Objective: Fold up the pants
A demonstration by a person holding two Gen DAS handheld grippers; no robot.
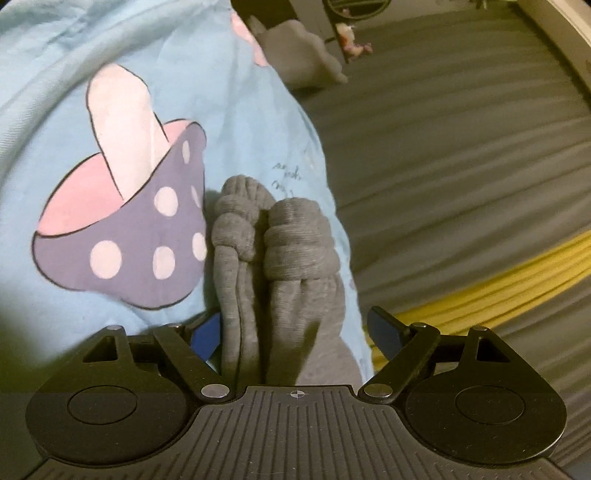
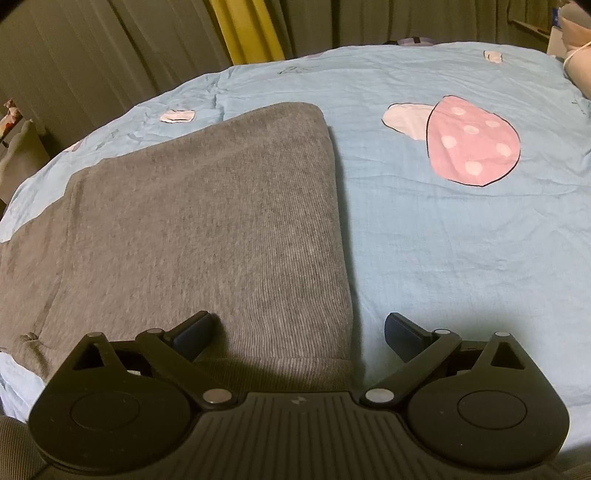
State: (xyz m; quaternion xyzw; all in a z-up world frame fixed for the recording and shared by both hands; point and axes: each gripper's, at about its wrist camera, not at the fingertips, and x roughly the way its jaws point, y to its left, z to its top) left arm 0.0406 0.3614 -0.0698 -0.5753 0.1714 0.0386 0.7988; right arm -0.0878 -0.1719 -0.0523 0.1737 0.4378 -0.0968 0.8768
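**Pants partly folded on bed; both grippers open over the grey cloth**

Location. The grey pants (image 2: pixel 207 229) lie on a light blue bedsheet (image 2: pixel 443 236) printed with mushrooms. In the right wrist view they fill the left and centre of the frame as a flat panel with a straight edge running down the middle. In the left wrist view two bunched ribbed cuffs (image 1: pixel 266 236) sit side by side at centre, with the leg cloth running down toward the camera.

Grippers. The left gripper (image 1: pixel 295 328) has its fingers spread wide, one on each side of the leg cloth; nothing is clamped. Whether the left finger touches the cloth cannot be told. The right gripper (image 2: pixel 299 332) is likewise spread apart and empty, its left finger over the lower edge of the panel, its right finger over bare sheet.

Assessment. The legs appear already laid together; the step in hand looks like taking hold of the cuff end for a fold along the length.

Recommendation. Close the left fingers on both cuffs at once, so that neither leg lags behind. Take the right-hand corner through all layers. Lift both ends level and lay them squarely on the far edge. The knit looks soft and likely to sag or crease if dragged.

Surroundings. A purple mushroom print (image 1: pixel 122 236) lies left of the cuffs; a yellow curtain (image 2: pixel 251 29) hangs at upper centre in the right wrist view.
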